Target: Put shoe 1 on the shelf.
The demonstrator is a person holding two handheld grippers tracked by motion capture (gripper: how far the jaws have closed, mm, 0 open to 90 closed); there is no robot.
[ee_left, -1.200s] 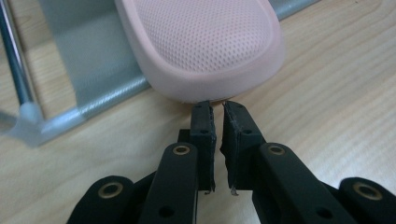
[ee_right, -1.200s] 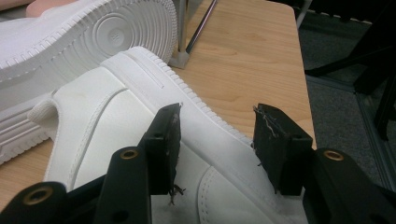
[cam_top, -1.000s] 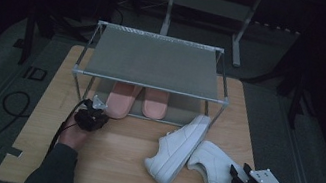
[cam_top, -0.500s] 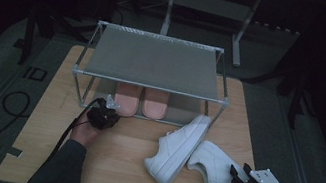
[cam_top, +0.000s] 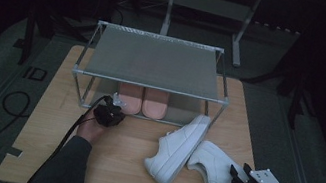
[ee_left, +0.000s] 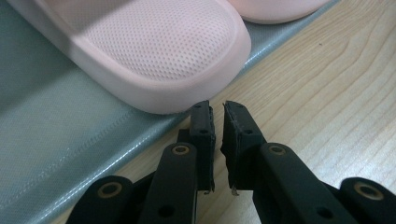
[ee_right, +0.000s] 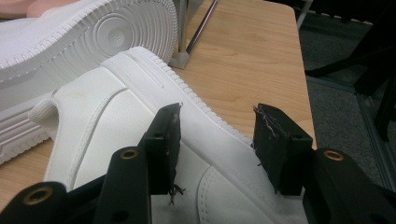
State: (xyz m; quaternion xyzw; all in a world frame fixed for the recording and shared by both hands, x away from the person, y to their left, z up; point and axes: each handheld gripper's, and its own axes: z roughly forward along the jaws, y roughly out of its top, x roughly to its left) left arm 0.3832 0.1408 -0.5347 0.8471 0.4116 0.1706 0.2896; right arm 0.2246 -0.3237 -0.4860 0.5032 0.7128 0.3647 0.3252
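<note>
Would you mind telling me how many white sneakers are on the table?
2: one white sneaker lies tipped on its side in front of the rack, the other white sneaker lies beside it, by the right tool.

Stuff you couldn't really make out here

The two pale pink foam slides [cam_top: 141, 101] sat mostly tucked under the grey mesh top of the metal shoe rack [cam_top: 153, 61], so just their near ends showed. In the left gripper view one slide ran off the top edge. The flat white leather sneaker [ee_right: 140, 154] was cut off at the bottom of the right gripper view, partly behind that gripper's jaws.
</note>
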